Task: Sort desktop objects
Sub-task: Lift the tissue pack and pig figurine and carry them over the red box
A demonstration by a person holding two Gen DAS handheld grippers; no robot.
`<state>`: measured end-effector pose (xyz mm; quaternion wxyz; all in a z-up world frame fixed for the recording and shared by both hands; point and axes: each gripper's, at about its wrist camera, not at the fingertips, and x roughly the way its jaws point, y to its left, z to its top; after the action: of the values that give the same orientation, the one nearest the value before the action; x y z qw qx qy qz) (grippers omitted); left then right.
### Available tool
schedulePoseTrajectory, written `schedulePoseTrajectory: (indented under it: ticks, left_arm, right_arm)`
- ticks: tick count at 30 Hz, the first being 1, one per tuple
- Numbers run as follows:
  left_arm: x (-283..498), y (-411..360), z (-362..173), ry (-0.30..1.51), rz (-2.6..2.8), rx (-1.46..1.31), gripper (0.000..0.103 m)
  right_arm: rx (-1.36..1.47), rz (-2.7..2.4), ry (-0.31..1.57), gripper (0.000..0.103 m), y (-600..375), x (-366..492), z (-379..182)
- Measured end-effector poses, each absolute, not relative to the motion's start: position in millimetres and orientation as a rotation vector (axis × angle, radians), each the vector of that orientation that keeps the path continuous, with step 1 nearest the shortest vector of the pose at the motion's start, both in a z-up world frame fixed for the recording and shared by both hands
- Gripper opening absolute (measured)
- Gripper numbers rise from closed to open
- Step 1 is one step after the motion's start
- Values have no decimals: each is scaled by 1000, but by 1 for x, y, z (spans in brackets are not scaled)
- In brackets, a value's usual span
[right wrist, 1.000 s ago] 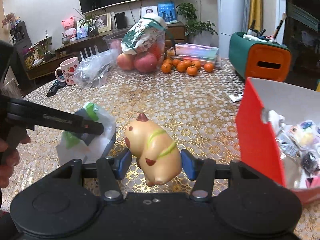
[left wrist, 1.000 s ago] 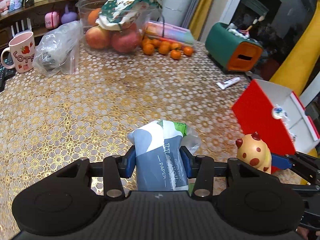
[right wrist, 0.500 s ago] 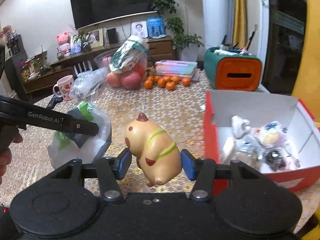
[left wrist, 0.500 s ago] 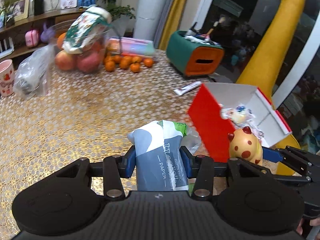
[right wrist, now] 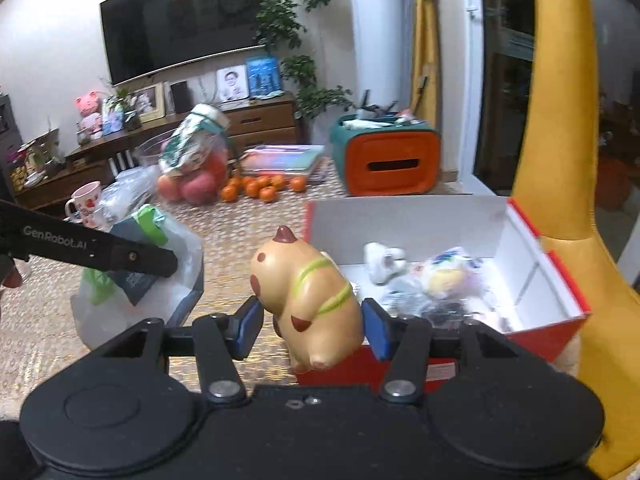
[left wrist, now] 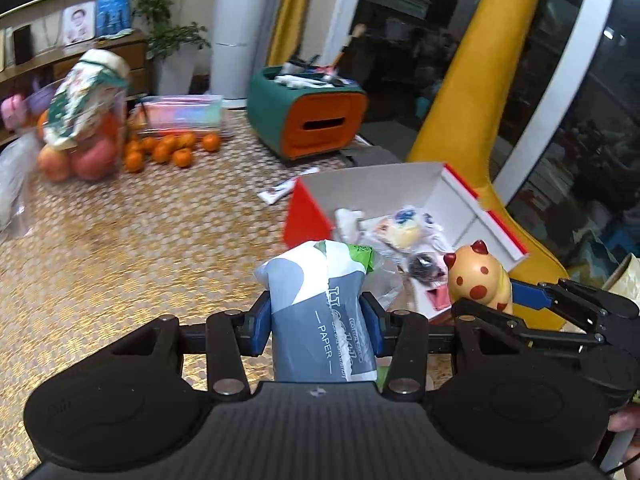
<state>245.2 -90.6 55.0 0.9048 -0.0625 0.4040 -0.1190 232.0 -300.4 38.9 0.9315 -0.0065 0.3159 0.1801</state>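
My left gripper (left wrist: 316,320) is shut on a grey, white and green tissue pack (left wrist: 320,312) marked PAPER, held above the gold patterned table. My right gripper (right wrist: 312,324) is shut on a tan animal figurine (right wrist: 308,296) with brown spots and a green stripe. The same figurine (left wrist: 478,280) shows at the right of the left wrist view, and the tissue pack (right wrist: 140,272) at the left of the right wrist view. Both are held close beside an open red box (right wrist: 516,280) with white inside, which holds several small wrapped items (right wrist: 440,280).
A teal and orange tissue holder (right wrist: 386,156) stands behind the box. Apples in a bowl (left wrist: 80,148), small oranges (left wrist: 172,152), a pastel flat case (left wrist: 180,114), a mug (right wrist: 84,202) and a clear bag (right wrist: 128,188) sit at the far side. A yellow chair (right wrist: 560,140) rises at the right.
Both grippers moved right and upward with their loads. The red box, seen from its side before, now shows its open inside close ahead.
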Motion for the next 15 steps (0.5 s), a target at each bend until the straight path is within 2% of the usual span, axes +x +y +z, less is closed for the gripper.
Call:
schedulePoseTrajectory:
  ticks: [15]
  left_arm:
    - [293, -172, 67, 811, -331, -54, 44]
  right_arm:
    - [2, 225, 638, 53, -384, 268, 38]
